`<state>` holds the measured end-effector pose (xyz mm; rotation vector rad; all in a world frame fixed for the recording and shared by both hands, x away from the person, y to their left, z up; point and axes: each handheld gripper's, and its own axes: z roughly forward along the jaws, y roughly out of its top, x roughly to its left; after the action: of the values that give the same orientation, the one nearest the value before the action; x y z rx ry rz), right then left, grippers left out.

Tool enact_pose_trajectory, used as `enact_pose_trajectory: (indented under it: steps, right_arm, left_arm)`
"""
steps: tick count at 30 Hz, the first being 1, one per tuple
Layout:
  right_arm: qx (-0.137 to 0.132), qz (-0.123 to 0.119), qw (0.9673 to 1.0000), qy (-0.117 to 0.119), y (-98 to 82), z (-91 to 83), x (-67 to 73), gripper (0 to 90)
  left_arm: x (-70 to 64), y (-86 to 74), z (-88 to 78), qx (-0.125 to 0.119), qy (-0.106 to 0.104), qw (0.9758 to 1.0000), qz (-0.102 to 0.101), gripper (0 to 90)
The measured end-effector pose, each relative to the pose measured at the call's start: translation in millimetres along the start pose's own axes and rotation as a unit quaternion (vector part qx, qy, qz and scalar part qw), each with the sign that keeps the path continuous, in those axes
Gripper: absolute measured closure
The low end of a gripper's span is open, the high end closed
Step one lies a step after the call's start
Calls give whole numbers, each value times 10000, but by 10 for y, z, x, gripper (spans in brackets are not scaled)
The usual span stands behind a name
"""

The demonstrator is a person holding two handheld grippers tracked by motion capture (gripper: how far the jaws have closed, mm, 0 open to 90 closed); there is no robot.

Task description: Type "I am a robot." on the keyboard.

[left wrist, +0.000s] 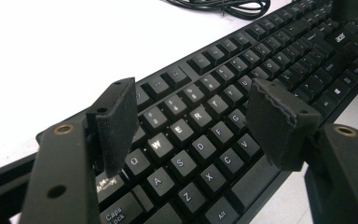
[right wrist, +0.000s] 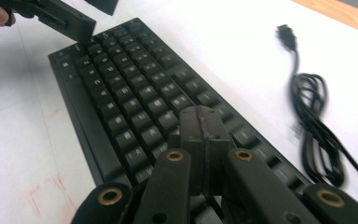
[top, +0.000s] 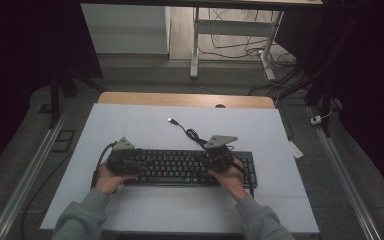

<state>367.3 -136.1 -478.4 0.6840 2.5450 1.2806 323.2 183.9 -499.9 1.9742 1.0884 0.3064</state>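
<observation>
Nearest to me, grey knitted sleeves come in from the bottom edge, each hand wrapped round a black claw over the keyboard. My left claw stands wide apart above the left end of the keys: its two flat pads are matt black with a rough, foam-like face and slightly ragged edges, bolted to smooth black arms with brass-ringed screw holes. Nothing sits between them; they hover over the Q, W, E, R row without touching it, and those white letters catch the light. My right claw is closed tight, its two pads pressed face to face with only a thin seam between them and nothing held; it hangs over the right half of the keyboard.

The keyboard is a long, flat, black plastic slab with low square keycaps and pale lettering, lying lengthwise on the worktop, just ahead of my hands. The worktop is a smooth white sheet, faintly marked in red near its front edge, with a strip of bare wood showing along the far side.

Beyond the keyboard, its thin black cable lies in a loose coil, glossy and round, ending in a rectangular metal plug resting free on the white surface.
</observation>
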Motion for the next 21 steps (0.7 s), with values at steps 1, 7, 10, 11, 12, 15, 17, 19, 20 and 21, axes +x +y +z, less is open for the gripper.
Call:
enact_pose_trajectory:
  steps: [1, 7, 10, 11, 12, 15, 17, 19, 20, 21]
  right_arm:
    - [26, -10, 10000, 26, 22, 35, 16, 896]
    - [188, 11, 9997, 163, 129, 275, 75, 895]
    - [314, 8, 9994, 159, 132, 371, 97, 895]
    - [370, -6, 9992, 135, 121, 391, 101, 895]
    - [414, 12, 9990, 145, 107, 411, 103, 895]
    - [522, 5, 9986, 127, 76, 445, 88, 895]
    - [591, 30, 9982, 105, 65, 458, 76, 895]
    - [631, 19, 9980, 87, 58, 475, 64, 895]
    - [646, 13, 9979, 80, 54, 483, 59, 895]
    - [653, -8, 9978, 78, 49, 492, 54, 895]
  left_arm:
    - [3, -1, 2, 4, -6, 10000, -8, 339]
    - [0, -1, 14, 20, -23, 10000, 15, 339]
    - [-2, -10, 5, 29, 1, 10000, 11, 339]
    - [-4, -12, 2, 29, 15, 10000, 18, 339]
    - [-5, -12, -1, 24, 24, 10000, 22, 339]
    - [-8, -13, -4, 19, 55, 10000, 33, 339]
    - [-17, -16, 1, 28, 74, 10000, 36, 339]
    - [-23, -19, 9, 44, 76, 10000, 46, 339]
    - [-25, -19, 12, 62, 84, 9999, 58, 338]
    - [-27, -20, 14, 65, 89, 9999, 64, 338]
